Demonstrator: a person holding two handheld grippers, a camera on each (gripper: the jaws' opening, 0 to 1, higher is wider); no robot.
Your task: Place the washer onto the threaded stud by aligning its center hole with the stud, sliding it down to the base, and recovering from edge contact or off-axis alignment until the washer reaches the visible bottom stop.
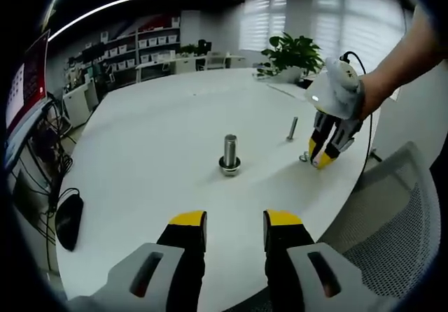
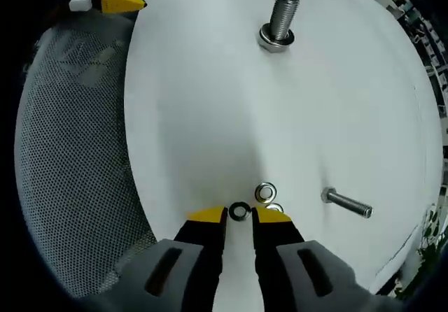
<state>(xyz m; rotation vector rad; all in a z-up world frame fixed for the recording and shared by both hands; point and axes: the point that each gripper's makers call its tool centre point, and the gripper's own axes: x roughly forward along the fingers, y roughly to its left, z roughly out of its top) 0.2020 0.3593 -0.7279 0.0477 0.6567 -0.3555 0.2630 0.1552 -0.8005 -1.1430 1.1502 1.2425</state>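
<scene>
Left gripper view: white round table, office shelves behind.

Two bolts and perhaps three loose washers.

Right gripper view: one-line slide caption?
Right gripper closing around a dark washer on the white table, upright stud beyond.

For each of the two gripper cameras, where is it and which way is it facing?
Left gripper view: rides the left gripper, low at the table edge, facing the upright stud; the person's forearm shows.
Right gripper view: rides the right gripper, looking down at the washer between its tips.
Shared: stud, table, small bolt.
</scene>
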